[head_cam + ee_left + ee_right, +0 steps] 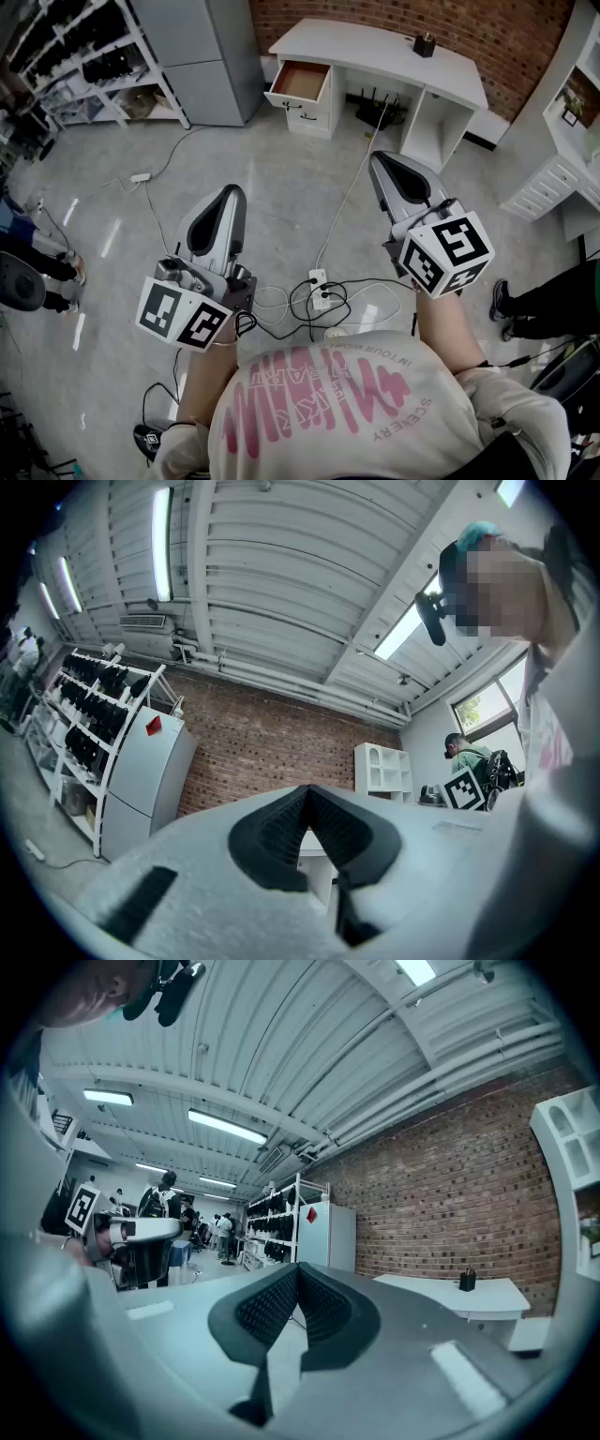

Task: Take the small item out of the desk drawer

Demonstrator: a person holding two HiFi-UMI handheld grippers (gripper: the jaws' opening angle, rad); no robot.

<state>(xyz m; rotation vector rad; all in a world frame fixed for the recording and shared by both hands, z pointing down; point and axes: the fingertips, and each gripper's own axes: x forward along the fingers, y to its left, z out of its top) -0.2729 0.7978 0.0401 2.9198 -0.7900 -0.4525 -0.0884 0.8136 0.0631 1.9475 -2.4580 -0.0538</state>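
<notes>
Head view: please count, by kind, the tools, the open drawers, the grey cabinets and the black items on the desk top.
Tools: 2 (left tool, right tool)
Open drawer: 1
Grey cabinet: 1
Black item on desk top: 1
Total: 5

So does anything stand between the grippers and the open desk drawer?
Nothing blocks the way. The drawer stands open across the floor from the left gripper and right gripper, both shut and empty. Only a white cable and a power strip lie on that floor.
</notes>
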